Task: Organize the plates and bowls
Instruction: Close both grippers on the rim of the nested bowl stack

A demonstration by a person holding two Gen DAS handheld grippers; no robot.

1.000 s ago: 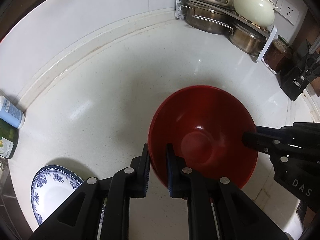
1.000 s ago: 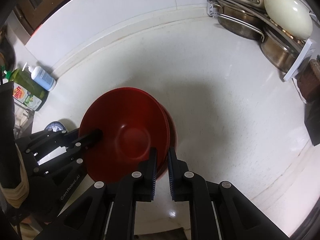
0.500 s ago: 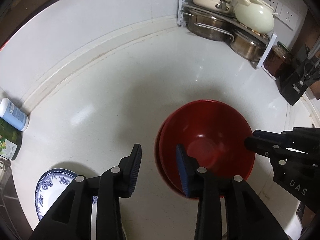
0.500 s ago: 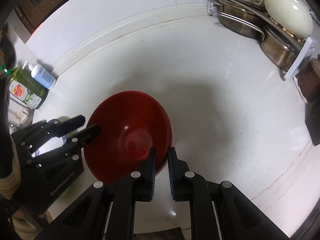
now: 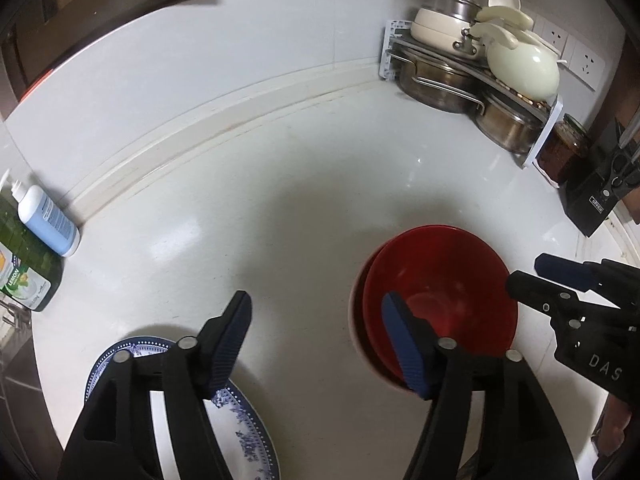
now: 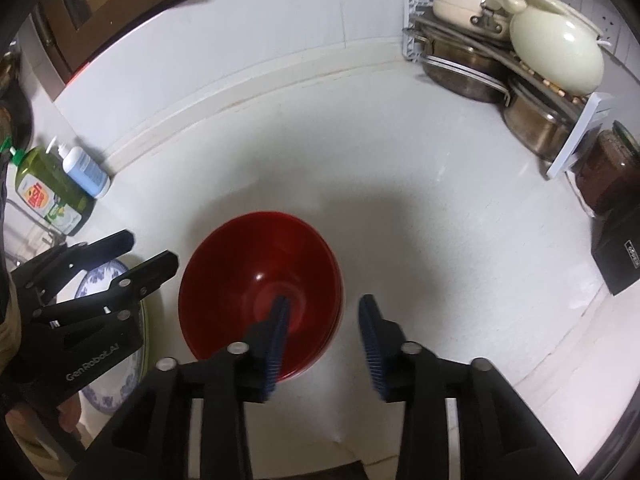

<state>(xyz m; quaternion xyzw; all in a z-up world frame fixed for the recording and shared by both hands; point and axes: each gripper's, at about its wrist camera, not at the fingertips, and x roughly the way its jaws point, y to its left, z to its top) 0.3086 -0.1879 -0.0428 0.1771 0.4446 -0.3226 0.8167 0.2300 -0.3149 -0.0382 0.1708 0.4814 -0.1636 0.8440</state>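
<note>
Two red bowls (image 5: 436, 288) sit nested on the white counter, also in the right wrist view (image 6: 256, 276). My left gripper (image 5: 316, 312) is open and empty above the counter, its right finger over the bowls' near rim. A blue-and-white plate (image 5: 244, 424) lies under its left finger; in the right wrist view the plate (image 6: 96, 280) is at the left behind the left gripper (image 6: 152, 254). My right gripper (image 6: 324, 316) is open and empty, its left finger over the bowls. It shows at the right in the left wrist view (image 5: 532, 272).
A rack of steel pots with cream lidded pots (image 5: 480, 68) stands at the back right, with a jar (image 5: 564, 152) and a black knife block (image 5: 604, 188) beside it. Soap bottles (image 5: 40, 224) stand at the left by the wall.
Both grippers let go of the red bowl and opened. The bowl now rests nested in the other red bowl. Both grippers have pulled back and up.
</note>
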